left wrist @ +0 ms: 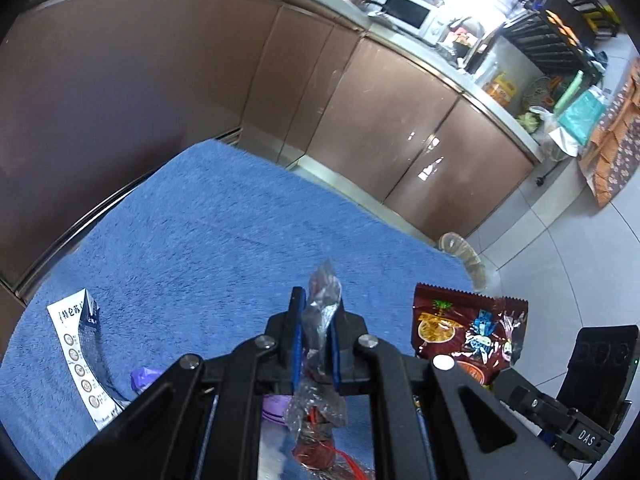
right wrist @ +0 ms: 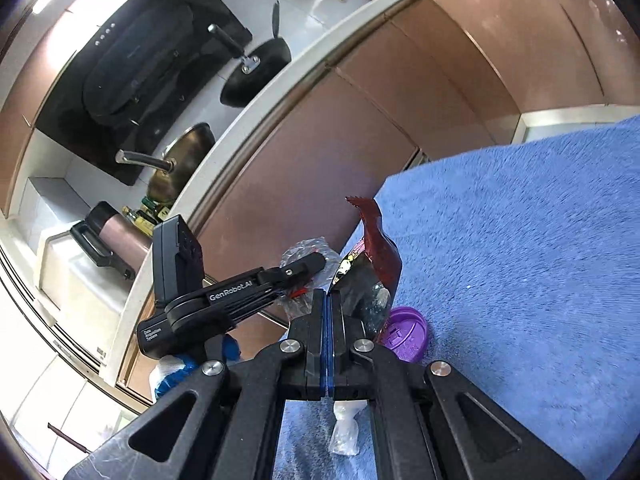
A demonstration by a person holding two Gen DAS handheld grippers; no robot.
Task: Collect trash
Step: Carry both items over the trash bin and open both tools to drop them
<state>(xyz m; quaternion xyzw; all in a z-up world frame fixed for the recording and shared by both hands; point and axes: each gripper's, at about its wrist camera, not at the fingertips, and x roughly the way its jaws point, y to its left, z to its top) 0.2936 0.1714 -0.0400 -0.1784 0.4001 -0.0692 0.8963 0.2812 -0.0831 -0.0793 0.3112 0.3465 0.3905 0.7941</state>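
Note:
My left gripper [left wrist: 318,316] is shut on a crumpled clear plastic wrapper [left wrist: 320,308] with red bits inside, held above the blue towel [left wrist: 224,232]. A dark red snack bag [left wrist: 468,332] lies to its right, a white and blue carton [left wrist: 86,352] to its left, and a purple lid [left wrist: 142,378] below left. In the right wrist view my right gripper [right wrist: 327,304] has its jaws pressed together; a white plastic scrap [right wrist: 345,426] hangs below them. The left gripper [right wrist: 304,266] with the wrapper [right wrist: 298,254], the red bag [right wrist: 378,240] and the purple lid [right wrist: 404,332] lie just ahead.
Brown kitchen cabinets [left wrist: 360,112] stand behind the towel. A counter with a microwave [left wrist: 412,12] and clutter runs along the top. A hob with pans [right wrist: 256,72] shows in the right wrist view. Tiled floor [left wrist: 560,240] lies to the right.

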